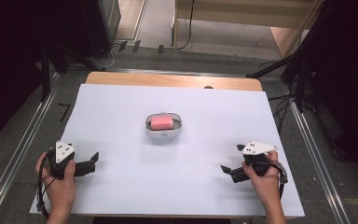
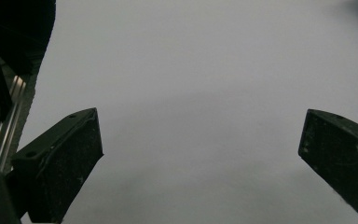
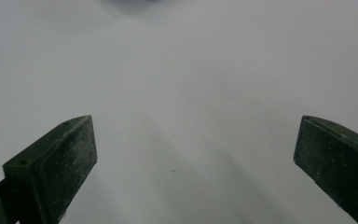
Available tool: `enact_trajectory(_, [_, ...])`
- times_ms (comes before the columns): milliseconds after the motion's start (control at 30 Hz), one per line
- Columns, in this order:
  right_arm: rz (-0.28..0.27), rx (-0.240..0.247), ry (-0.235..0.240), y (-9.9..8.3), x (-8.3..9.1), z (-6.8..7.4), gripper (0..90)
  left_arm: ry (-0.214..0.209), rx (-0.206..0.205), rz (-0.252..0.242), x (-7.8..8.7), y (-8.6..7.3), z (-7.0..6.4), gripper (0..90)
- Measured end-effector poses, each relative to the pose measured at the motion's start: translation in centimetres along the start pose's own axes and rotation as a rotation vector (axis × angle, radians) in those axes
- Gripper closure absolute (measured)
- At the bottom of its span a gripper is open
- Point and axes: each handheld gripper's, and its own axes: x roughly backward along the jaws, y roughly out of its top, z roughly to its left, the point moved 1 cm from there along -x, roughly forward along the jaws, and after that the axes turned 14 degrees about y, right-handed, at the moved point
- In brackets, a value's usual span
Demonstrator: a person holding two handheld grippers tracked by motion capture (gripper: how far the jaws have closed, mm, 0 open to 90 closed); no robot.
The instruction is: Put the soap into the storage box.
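At the centre of the white sheet (image 1: 121,116) covering the wooden table (image 1: 172,80) sits a small, shallow white dish with rounded corners (image 1: 163,133), and a pink rectangular block (image 1: 161,122) lies inside it, within the rim. The dish stands on the sheet alone, well apart from both grippers.

Toward the near left corner of the sheet, the left gripper (image 1: 94,163) is held in the person's left hand (image 1: 58,184), with its grey three-cornered plate facing up and its black jaws pointing toward the middle of the table. In the left gripper view the two jaws stand wide apart, with bare sheet between them and nothing gripped; the sheet's edge and a metal rail show at the far left of that view.

Toward the near right side, the right gripper (image 1: 231,162) is held in the person's right hand (image 1: 263,179), with its plate likewise up and its jaws pointing inward. In the right gripper view its jaws are also spread wide over bare sheet, holding nothing.

The two grippers lie well apart, the dish farther back between them.
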Motion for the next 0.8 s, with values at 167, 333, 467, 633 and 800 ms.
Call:
enact_trajectory(167, [-0.012,-0.019,-0.011,-1.3,0.6,0.0,0.0,0.001,-0.002,0.002,0.0,0.0,0.0,0.1])
enact_trajectory(333, [-0.028,-0.038,-0.036,-2.7,1.6,0.0,0.0,0.001,-0.002,0.002,0.0,0.0,0.0,0.1])
enact_trajectory(467, [-0.051,-0.053,-0.051,-3.7,2.3,0.0,0.0,0.002,-0.003,0.002,0.0,0.0,0.0,0.1])
enact_trajectory(633, [-0.077,-0.06,-0.071,-4.6,3.4,0.1,0.0,0.002,-0.001,0.002,0.0,0.0,0.0,0.1])
enact_trajectory(800, [-0.092,-0.074,-0.09,-5.3,4.4,0.1,0.0,0.001,-0.002,0.002,0.0,0.0,0.0,0.1])
